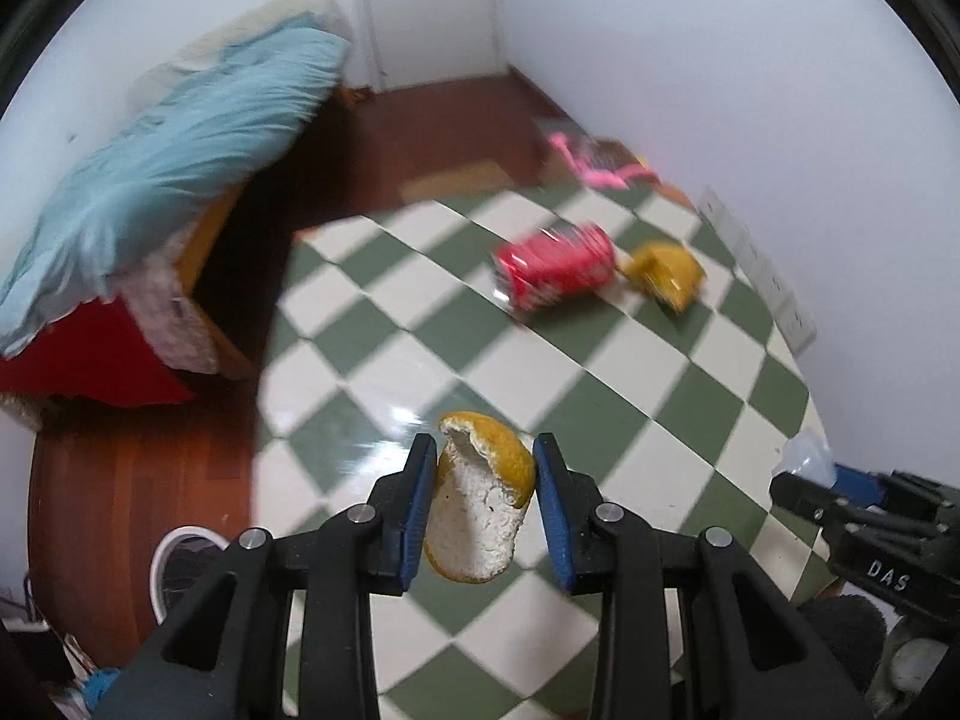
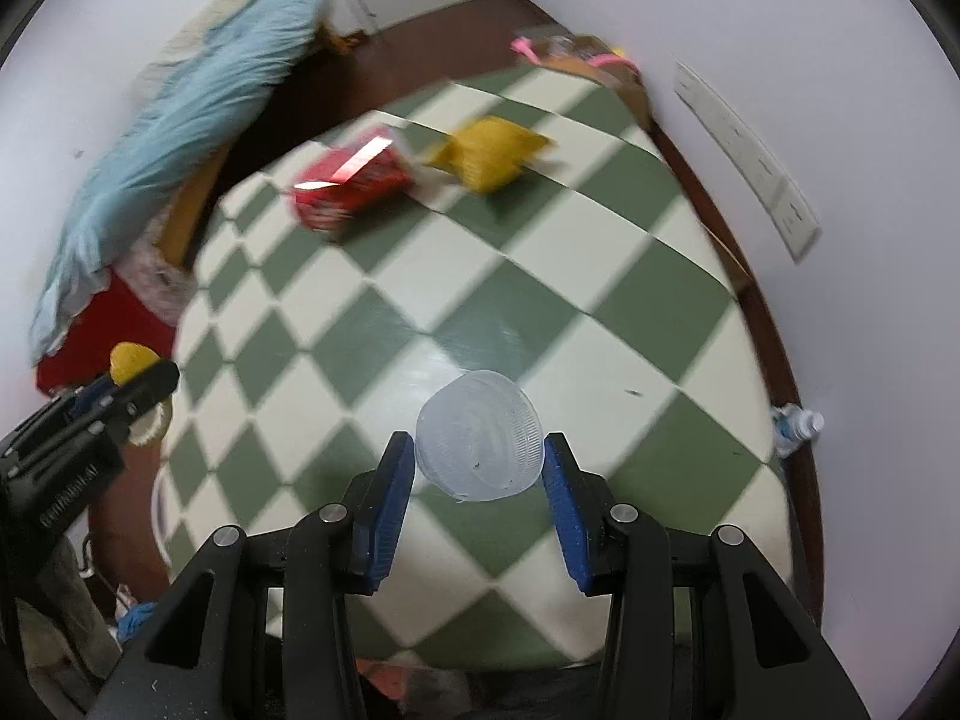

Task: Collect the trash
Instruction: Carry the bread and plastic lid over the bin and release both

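My left gripper (image 1: 483, 456) is shut on a piece of orange peel (image 1: 480, 498), yellow outside and white inside, held above the green-and-white checkered table (image 1: 600, 408). My right gripper (image 2: 480, 450) is shut on a crumpled clear plastic cup (image 2: 480, 435), also above the table. A crushed red can (image 1: 555, 270) lies on its side at the far end of the table, with a second piece of orange peel (image 1: 666, 273) just right of it. Both show in the right wrist view too, the can (image 2: 351, 183) and the peel (image 2: 492, 150).
A bed with a light blue blanket (image 1: 168, 180) and a red cloth (image 1: 102, 360) stands left of the table. A pink item (image 1: 594, 165) lies at the table's far edge by the white wall. A white bin (image 1: 180, 570) stands on the wooden floor at lower left.
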`<action>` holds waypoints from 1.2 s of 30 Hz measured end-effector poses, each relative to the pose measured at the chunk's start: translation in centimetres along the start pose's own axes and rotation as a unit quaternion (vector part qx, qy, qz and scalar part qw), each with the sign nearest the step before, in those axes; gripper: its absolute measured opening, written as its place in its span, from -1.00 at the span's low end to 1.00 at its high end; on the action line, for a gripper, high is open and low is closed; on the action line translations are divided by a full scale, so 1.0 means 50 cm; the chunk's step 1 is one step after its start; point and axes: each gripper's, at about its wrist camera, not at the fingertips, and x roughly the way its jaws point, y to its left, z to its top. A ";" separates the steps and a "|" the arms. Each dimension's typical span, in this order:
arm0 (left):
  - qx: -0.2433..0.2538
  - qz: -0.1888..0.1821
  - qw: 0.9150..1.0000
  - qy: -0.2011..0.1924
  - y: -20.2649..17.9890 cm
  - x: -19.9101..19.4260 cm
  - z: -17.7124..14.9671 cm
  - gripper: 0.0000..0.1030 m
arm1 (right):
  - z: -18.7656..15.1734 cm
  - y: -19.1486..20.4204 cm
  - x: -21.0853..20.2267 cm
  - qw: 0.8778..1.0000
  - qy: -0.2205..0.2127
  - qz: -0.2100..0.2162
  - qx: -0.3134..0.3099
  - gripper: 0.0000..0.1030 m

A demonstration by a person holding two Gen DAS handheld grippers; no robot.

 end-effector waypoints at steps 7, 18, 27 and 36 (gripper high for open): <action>-0.061 0.030 0.997 -0.041 0.198 -0.112 -0.016 -0.43 | -0.003 0.180 -0.040 0.997 -0.020 0.052 -0.044 -0.11; -0.187 0.069 0.980 -0.001 0.571 -0.119 -0.169 -0.43 | -0.071 0.577 0.006 0.978 0.022 0.144 -0.147 -0.11; -0.324 0.034 0.938 0.115 0.827 0.052 -0.354 -0.42 | -0.177 0.858 0.243 0.954 0.141 0.153 -0.214 -0.11; -0.385 0.042 0.909 0.156 0.905 0.111 -0.457 0.75 | -0.262 1.015 0.476 0.929 0.230 0.099 -0.273 -0.10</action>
